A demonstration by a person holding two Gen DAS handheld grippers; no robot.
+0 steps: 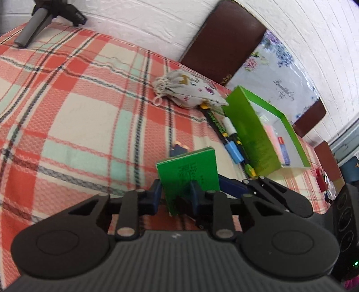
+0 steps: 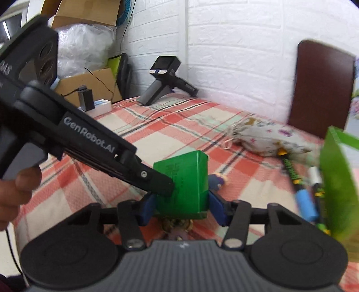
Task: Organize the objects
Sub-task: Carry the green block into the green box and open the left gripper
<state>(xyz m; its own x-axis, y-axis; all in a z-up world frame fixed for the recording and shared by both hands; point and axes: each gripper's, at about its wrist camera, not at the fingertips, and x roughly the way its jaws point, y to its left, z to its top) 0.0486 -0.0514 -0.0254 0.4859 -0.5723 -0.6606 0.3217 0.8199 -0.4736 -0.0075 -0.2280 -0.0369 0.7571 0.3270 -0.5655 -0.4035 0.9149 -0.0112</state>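
A white brick wall point(image 2: 235, 56) is seen behind the bed. Cardboard boxes point(image 2: 89, 13) and bubble wrap point(image 2: 85, 49) are stacked in the corner.

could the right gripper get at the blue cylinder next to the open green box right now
Probably not as things stand: the right gripper has the small green box between its fingers. The path to the blue cylinder looks free, but the jaws are occupied.
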